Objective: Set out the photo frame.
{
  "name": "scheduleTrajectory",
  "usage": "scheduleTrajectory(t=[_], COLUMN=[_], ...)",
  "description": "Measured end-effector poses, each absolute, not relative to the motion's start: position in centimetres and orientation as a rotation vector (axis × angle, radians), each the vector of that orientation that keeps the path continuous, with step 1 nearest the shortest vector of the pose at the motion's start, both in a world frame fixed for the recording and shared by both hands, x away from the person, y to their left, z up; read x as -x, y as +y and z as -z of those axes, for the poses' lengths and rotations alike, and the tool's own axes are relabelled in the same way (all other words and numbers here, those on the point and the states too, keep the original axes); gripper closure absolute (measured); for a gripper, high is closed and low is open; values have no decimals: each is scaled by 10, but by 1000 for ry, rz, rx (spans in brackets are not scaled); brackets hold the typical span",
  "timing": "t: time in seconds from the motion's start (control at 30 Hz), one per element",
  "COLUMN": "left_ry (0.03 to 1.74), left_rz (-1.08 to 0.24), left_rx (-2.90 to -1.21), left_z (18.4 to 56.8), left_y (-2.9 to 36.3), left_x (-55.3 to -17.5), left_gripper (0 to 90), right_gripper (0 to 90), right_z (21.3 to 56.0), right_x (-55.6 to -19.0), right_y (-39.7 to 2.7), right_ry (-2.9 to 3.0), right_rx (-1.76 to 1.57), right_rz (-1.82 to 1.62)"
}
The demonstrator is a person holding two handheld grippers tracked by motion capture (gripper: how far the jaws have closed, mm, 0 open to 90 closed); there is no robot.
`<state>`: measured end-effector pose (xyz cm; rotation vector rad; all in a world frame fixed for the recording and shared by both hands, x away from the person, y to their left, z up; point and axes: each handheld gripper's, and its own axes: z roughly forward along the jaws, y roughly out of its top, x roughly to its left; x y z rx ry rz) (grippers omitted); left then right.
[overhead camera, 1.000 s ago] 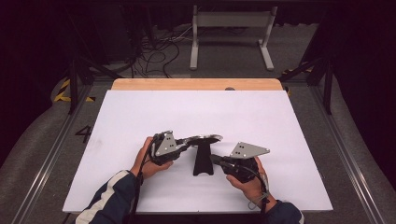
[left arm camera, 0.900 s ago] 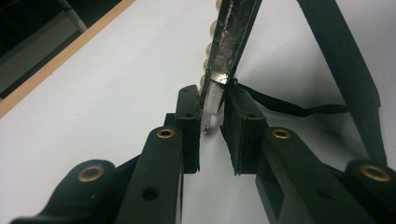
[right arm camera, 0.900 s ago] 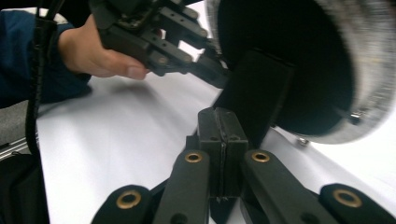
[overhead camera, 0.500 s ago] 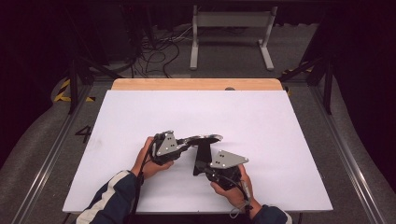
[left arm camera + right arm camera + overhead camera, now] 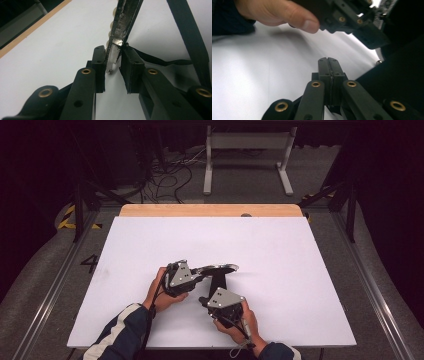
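A thin silver metal band [image 5: 119, 30] with pale beads along one edge has its end between the pads of my left gripper [image 5: 113, 65]. The jaws have just been opening slightly, but the pads still pinch the band. In the high view the band [image 5: 220, 268] reaches right from the left gripper [image 5: 199, 273] over a black stand [image 5: 219, 284]. A black leg of the stand [image 5: 190, 32] rises at the right of the left gripper view. My right gripper [image 5: 329, 65] is shut with nothing in it. It points at the stand's foot from the near side [image 5: 204, 300].
The white tabletop [image 5: 300, 260] has a wooden strip [image 5: 210, 210] along its far edge. Beyond it stand a metal frame and cables on the floor. The left hand's thumb [image 5: 294, 17] and the left gripper's body [image 5: 352, 22] hang close above the right gripper's jaws.
The right hand has moved left and nearer to the stand and the left gripper. The left hand has stayed where it was, with the band in its jaws.
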<state>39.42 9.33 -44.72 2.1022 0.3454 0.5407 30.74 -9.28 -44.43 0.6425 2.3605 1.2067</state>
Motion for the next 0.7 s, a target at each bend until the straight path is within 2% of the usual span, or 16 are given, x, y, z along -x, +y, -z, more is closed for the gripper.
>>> scheduleTrajectory(t=[0.23, 0.7], left_ry=[366, 358], left_rz=[-541, -570], left_rx=[-2114, -2135], left_z=[452, 451], left_y=[87, 87], left_x=[-396, -395], left_gripper=[706, 735], right_gripper=[900, 900], right_z=[451, 450], right_x=[-308, -313], right_y=[-87, -93], right_ry=[2376, 2400], right_rx=[-646, -706], right_rz=[-1145, -1112])
